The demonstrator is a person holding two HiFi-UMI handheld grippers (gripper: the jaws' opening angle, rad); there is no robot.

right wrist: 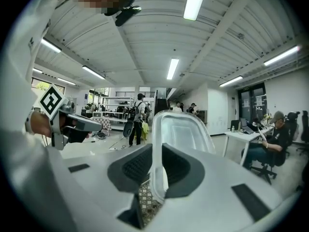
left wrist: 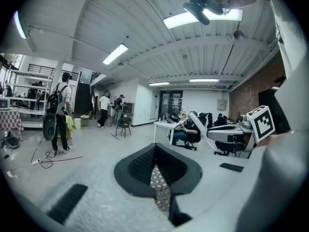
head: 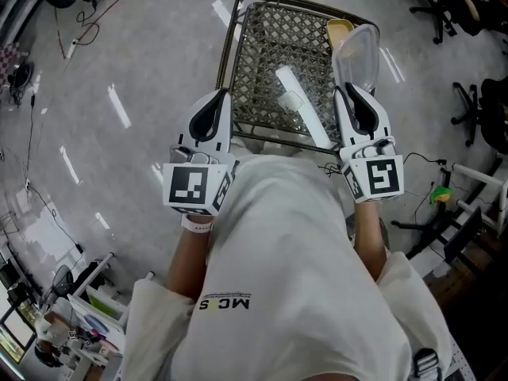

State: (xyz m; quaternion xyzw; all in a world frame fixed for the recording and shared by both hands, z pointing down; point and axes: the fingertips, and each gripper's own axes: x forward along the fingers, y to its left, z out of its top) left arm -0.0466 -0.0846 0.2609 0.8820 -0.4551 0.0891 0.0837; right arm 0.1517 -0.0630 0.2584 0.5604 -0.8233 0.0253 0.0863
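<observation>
My right gripper (head: 350, 95) is shut on the rim of a clear plastic container (head: 357, 54), held upright over the right side of a wire basket (head: 270, 54). In the right gripper view the container (right wrist: 181, 134) rises from between the dark pads (right wrist: 130, 168). My left gripper (head: 217, 101) is shut with nothing in it, at the basket's near left corner. Its pads (left wrist: 140, 166) meet at the tip, with the basket mesh (left wrist: 161, 192) showing under them. Inside the basket lie a white roll (head: 305, 109) and a yellowish tub (head: 340, 30).
The basket stands on a grey glossy floor. Office chairs (head: 476, 109) are at the right, cables (head: 75, 38) at the far left, and a cluttered shelf (head: 79, 308) at the lower left. People (left wrist: 60, 112) stand farther off, and others sit at desks (left wrist: 193, 129).
</observation>
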